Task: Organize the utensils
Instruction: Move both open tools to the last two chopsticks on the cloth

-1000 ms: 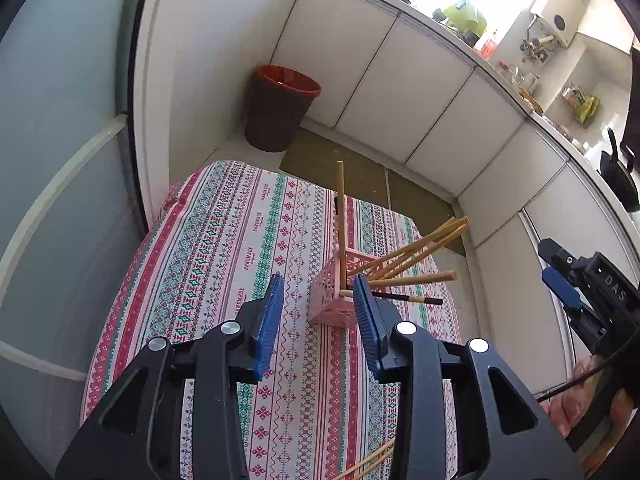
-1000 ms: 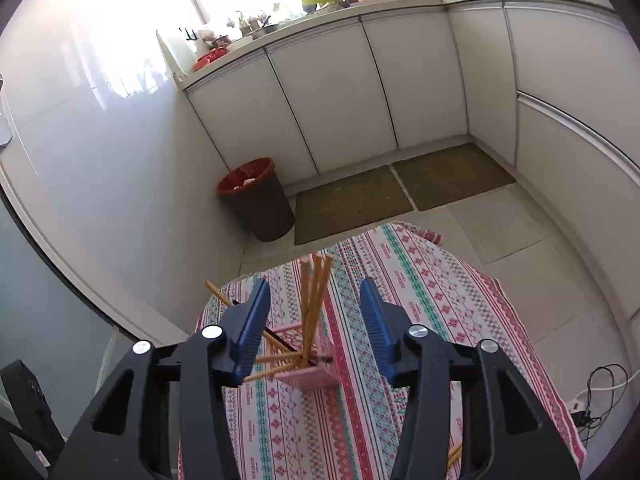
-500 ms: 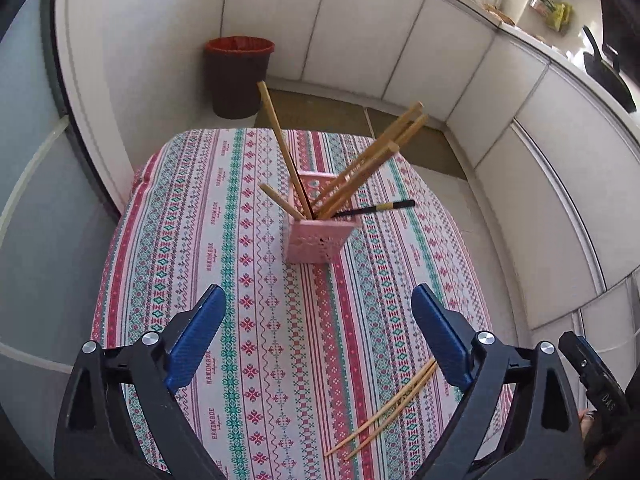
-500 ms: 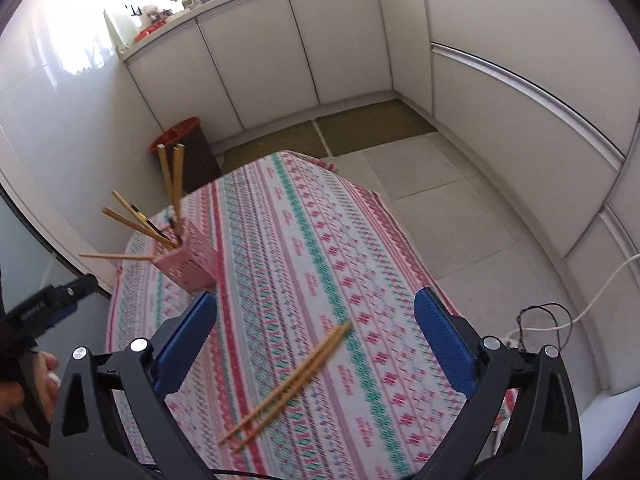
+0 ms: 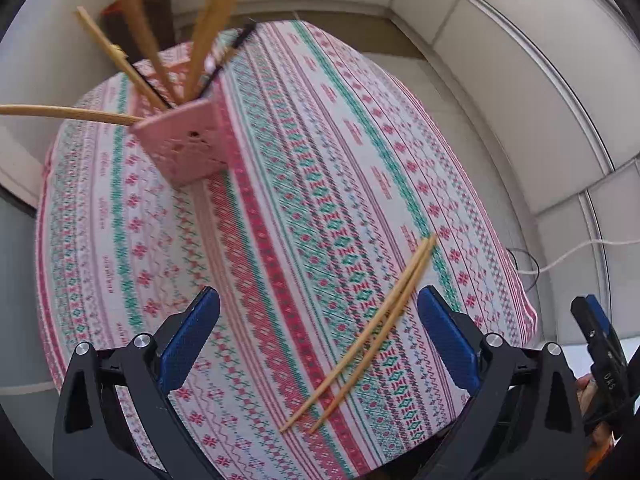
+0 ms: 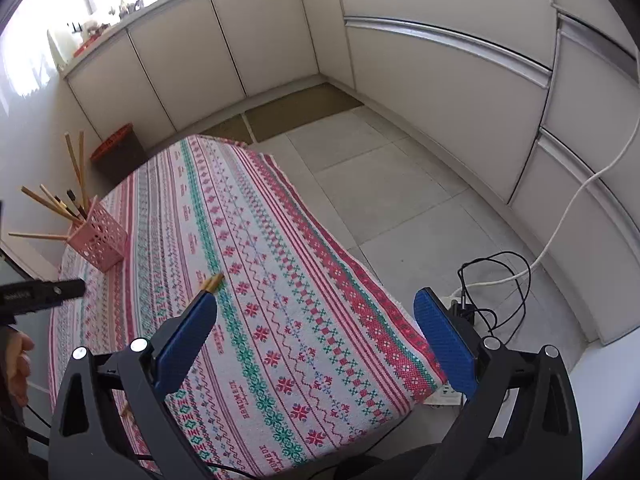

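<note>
Bare table (image 5: 304,208) cloth lies open between the pink holder (image 5: 188,148) at the far left and the two loose chopsticks (image 5: 368,332) near the front.

Left tongs (image 5: 318,340): jaws spread wide, nothing between the blue pads (image 5: 188,338), held above the near part of the table and angled down toward it.

Right tongs (image 6: 316,340): jaws likewise spread wide and empty, blue pads (image 6: 444,344) facing inward, held over the near right corner of the table.

Left hand (image 6: 16,364): bare skin partly seen at the left edge of the right wrist view, behind the black body of its tongs.

Right hand (image 5: 588,396): a sliver of skin showing at the right edge of the left wrist view.
</note>
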